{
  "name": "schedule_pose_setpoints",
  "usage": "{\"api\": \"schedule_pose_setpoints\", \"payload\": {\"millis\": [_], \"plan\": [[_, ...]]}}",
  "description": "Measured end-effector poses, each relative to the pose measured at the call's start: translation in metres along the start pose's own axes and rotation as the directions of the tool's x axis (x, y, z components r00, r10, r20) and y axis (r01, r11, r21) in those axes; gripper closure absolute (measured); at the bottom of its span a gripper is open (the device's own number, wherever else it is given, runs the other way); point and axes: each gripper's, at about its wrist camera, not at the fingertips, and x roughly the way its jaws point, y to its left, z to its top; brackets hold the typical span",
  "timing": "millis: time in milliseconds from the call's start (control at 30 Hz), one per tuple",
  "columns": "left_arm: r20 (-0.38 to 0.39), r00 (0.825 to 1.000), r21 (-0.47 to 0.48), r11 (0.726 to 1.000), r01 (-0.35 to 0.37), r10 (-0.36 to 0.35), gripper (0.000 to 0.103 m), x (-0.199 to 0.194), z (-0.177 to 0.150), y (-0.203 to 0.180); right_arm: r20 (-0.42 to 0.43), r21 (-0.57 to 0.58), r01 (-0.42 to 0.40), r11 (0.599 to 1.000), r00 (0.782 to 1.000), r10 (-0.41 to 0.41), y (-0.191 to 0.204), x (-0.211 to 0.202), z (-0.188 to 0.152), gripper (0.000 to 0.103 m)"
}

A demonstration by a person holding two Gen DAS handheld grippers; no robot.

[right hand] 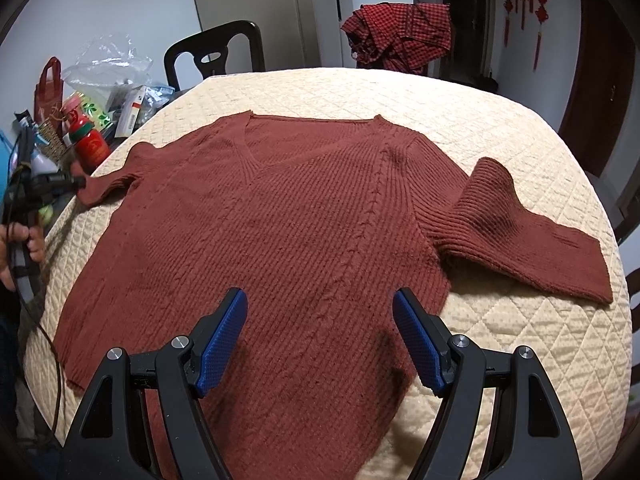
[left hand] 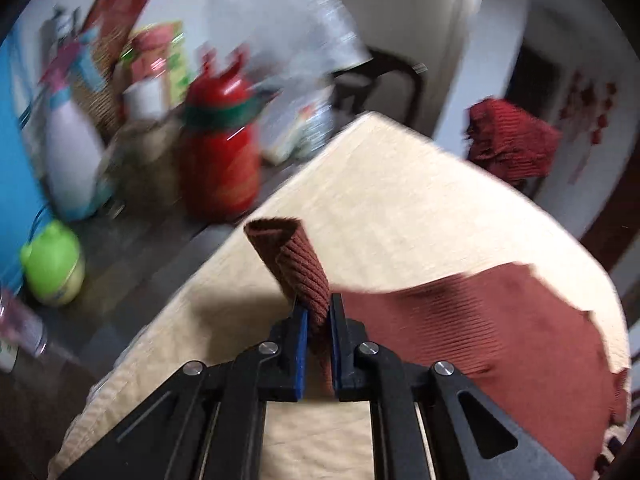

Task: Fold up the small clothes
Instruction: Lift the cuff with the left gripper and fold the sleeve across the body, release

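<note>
A rust-red knitted V-neck sweater [right hand: 300, 220] lies flat, front up, on a cream quilted table cover [right hand: 520, 120]. Its right sleeve [right hand: 520, 232] bends outward toward the table's right edge. My left gripper [left hand: 318, 306] is shut on the cuff of the other sleeve [left hand: 288, 248], which sticks up past the blue pads [left hand: 303, 344]. In the right wrist view that same left gripper [right hand: 74, 182] shows at the far left, a hand [right hand: 20, 240] behind it. My right gripper [right hand: 319, 294] hovers open over the sweater's lower body, nothing between its fingers.
Clutter stands left of the cover: a red flask [left hand: 220, 152], a white bottle [left hand: 72, 160], a green frog-shaped jar [left hand: 54, 264] and a plastic bag [right hand: 108, 64]. A dark chair [right hand: 216, 52] and a red checked cloth [right hand: 400, 36] are behind the table.
</note>
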Motion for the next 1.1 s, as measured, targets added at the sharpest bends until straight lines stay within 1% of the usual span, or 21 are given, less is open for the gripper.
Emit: {"api": "schedule_pose_setpoints", "payload": {"millis": [67,100,200,267,333,400,433,500,533,600,633,667,700,767,800,833,867,900,933,1033,1100], "plan": [[0.018,0.996,0.038,0.996,0.084,-0.085,0.092,-0.008,0.010,-0.023,0.003,0.009,-0.004,1.000,1.000,0.004,-0.002,0.000,0.001,0.028],[0.016,0.990,0.069,0.988,0.136,-0.138,0.092,-0.012,0.014,-0.041,0.005,0.014,-0.006,1.000,1.000,0.006,-0.003,0.000,0.001,0.028],[-0.001,0.969,0.151,0.958,0.243,-0.246,0.092,-0.020,0.017,-0.087,0.014,0.034,-0.018,0.999,1.000,0.017,-0.007,-0.002,0.002,0.028],[-0.029,0.947,0.210,0.925,0.317,-0.319,0.092,-0.022,0.013,-0.123,0.018,0.052,-0.022,0.998,1.000,0.022,-0.012,-0.003,0.003,0.028],[-0.085,0.915,0.251,0.880,0.403,-0.395,0.092,-0.017,0.004,-0.158,0.025,0.073,-0.025,0.997,0.999,0.024,-0.016,-0.004,0.004,0.028],[-0.131,0.891,0.292,0.842,0.453,-0.434,0.092,-0.010,-0.008,-0.185,0.032,0.101,-0.037,0.994,0.999,0.033,-0.022,-0.005,0.005,0.028],[-0.170,0.874,0.304,0.819,0.486,-0.456,0.092,-0.004,-0.016,-0.199,0.036,0.116,-0.045,0.992,0.999,0.041,-0.025,-0.005,0.006,0.028],[-0.269,0.829,0.305,0.773,0.556,-0.490,0.090,0.010,-0.034,-0.219,0.042,0.142,-0.063,0.988,0.997,0.058,-0.029,-0.006,0.007,0.028],[-0.306,0.821,0.308,0.766,0.564,-0.481,0.090,0.020,-0.044,-0.227,0.045,0.158,-0.077,0.985,0.996,0.070,-0.032,-0.005,0.008,0.028],[-0.350,0.814,0.323,0.756,0.569,-0.464,0.089,0.031,-0.058,-0.233,0.045,0.174,-0.091,0.981,0.995,0.085,-0.034,-0.004,0.011,0.028],[-0.372,0.803,0.312,0.751,0.581,-0.466,0.087,0.033,-0.062,-0.233,0.044,0.178,-0.101,0.979,0.995,0.095,-0.034,-0.003,0.013,0.028],[-0.378,0.792,0.297,0.748,0.593,-0.479,0.078,0.032,-0.060,-0.228,0.046,0.177,-0.110,0.978,0.994,0.104,-0.034,-0.003,0.016,0.028],[-0.372,0.782,0.282,0.742,0.608,-0.500,0.069,0.027,-0.058,-0.224,0.050,0.175,-0.121,0.977,0.992,0.114,-0.032,-0.003,0.018,0.028],[-0.329,0.773,0.274,0.729,0.627,-0.542,0.059,0.012,-0.047,-0.210,0.057,0.175,-0.147,0.974,0.989,0.139,-0.030,-0.001,0.023,0.028],[-0.305,0.772,0.276,0.724,0.632,-0.558,0.054,0.005,-0.042,-0.202,0.058,0.174,-0.161,0.971,0.987,0.153,-0.028,0.000,0.025,0.029],[-0.273,0.778,0.279,0.727,0.627,-0.566,0.053,0.001,-0.034,-0.192,0.059,0.172,-0.176,0.969,0.984,0.168,-0.026,0.003,0.029,0.031],[-0.243,0.795,0.285,0.742,0.606,-0.556,0.051,0.000,-0.026,-0.183,0.057,0.169,-0.191,0.967,0.981,0.184,-0.023,0.006,0.034,0.033],[-0.212,0.821,0.292,0.767,0.571,-0.530,0.050,-0.001,-0.019,-0.174,0.053,0.168,-0.200,0.965,0.980,0.194,-0.022,0.009,0.037,0.037],[-0.174,0.853,0.292,0.802,0.521,-0.491,0.050,0.001,-0.010,-0.160,0.047,0.166,-0.214,0.963,0.977,0.209,-0.018,0.014,0.042,0.040],[-0.140,0.916,0.267,0.877,0.400,-0.375,0.051,0.021,0.005,-0.136,0.029,0.149,-0.246,0.958,0.969,0.245,-0.012,0.028,0.054,0.045],[-0.139,0.931,0.251,0.898,0.362,-0.337,0.051,0.032,0.008,-0.120,0.008,0.143,-0.255,0.956,0.967,0.256,-0.010,0.041,0.062,0.046]]}}
